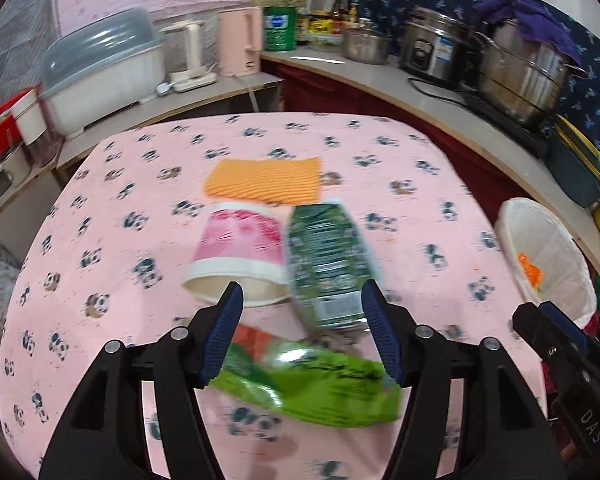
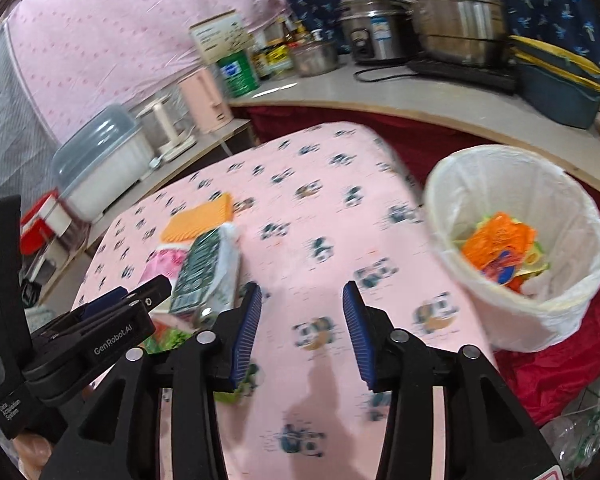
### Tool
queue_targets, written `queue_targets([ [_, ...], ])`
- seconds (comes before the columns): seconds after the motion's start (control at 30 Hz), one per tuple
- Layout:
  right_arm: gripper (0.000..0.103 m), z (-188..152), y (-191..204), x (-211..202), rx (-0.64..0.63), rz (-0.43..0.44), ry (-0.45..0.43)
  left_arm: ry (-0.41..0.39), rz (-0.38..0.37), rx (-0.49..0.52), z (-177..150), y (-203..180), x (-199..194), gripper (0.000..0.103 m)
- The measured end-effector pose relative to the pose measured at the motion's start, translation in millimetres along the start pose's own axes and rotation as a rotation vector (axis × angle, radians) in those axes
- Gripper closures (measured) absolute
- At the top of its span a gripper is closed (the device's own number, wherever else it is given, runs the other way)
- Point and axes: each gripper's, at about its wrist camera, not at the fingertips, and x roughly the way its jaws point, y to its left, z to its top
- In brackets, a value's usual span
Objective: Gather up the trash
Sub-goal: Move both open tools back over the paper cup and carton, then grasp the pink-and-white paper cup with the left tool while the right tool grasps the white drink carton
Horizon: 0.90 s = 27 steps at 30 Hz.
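Left gripper [image 1: 302,334] hovering over litter, jaws gaping and empty.

Nearest, the crinkly green plastic snack wrapper [image 1: 312,384] is lying under those jaws: likely light, soft, slippery, best pinched at a fold. Beyond are lying a green printed pouch [image 1: 326,264] and a tipped pink paper cup [image 1: 240,252]. The right gripper [image 2: 302,328] is pointing over bare pink cloth, jaws wide, the white-lined bin [image 2: 560,312] to its right.

Surface: table [image 1: 440,216] covered in pink panda-print cloth.
Lying on it: orange cloth [image 1: 262,181], pink paper cup [image 1: 238,258] on its side, green carton [image 1: 326,264], green wrapper [image 1: 312,384].
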Motion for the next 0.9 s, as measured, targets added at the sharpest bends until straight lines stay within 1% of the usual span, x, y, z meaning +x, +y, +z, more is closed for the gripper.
queue_targets([
  [0.03, 0.055, -1.6, 8.1, 5.4, -0.01, 0.007, 0.009, 0.005, 0.009, -0.01, -1.1, 8.0, 1.8, 0.039],
  [0.1, 0.053, -4.1, 22.4, 15.6, -0.03, 0.015, 0.028, 0.019, 0.021, -0.031, -3.0, 25.4, 6.7, 0.039],
  [0.13, 0.051, -5.5, 29.6, 21.2, -0.039, 0.021, 0.038, 0.028, 0.021, -0.044, -3.3, 34.1, 9.1, 0.037],
  [0.17, 0.047, -5.6, 33.9, 25.1, -0.046, 0.025, 0.045, 0.033, 0.019, -0.055, -3.6, 40.8, 10.8, 0.032],
  [0.27, 0.042, -6.3, 50.1, 40.9, -0.059, 0.034, 0.066, 0.032, 0.011, -0.088, -1.4, 58.4, 12.7, 0.02],
  [0.33, 0.039, -4.5, 56.5, 51.5, -0.059, 0.042, 0.081, 0.034, -0.002, -0.102, 3.2, 67.5, 15.5, 0.017],
  [0.43, 0.037, -1.0, 62.9, 66.3, -0.054, 0.047, 0.103, 0.038, -0.016, -0.121, 10.1, 75.0, 21.5, 0.017],
  [0.53, 0.037, 1.4, 66.7, 80.3, -0.056, 0.04, 0.12, 0.057, -0.048, -0.139, 17.4, 80.4, 33.3, 0.017],
  [0.63, 0.036, 2.2, 67.6, 92.3, -0.057, 0.036, 0.137, 0.077, -0.061, -0.149, 22.4, 80.8, 46.9, 0.017],
  [0.67, 0.034, 2.3, 67.5, 95.2, -0.055, 0.039, 0.139, 0.089, -0.068, -0.149, 24.2, 79.9, 53.4, 0.017],
  [0.83, 0.034, 3.1, 69.0, 110.4, -0.051, 0.069, 0.165, 0.134, -0.095, -0.142, 28.4, 73.3, 77.0, 0.017],
  [0.9, 0.034, 2.2, 70.8, 115.8, -0.054, 0.083, 0.177, 0.151, -0.097, -0.137, 28.3, 71.1, 84.8, 0.02],
])
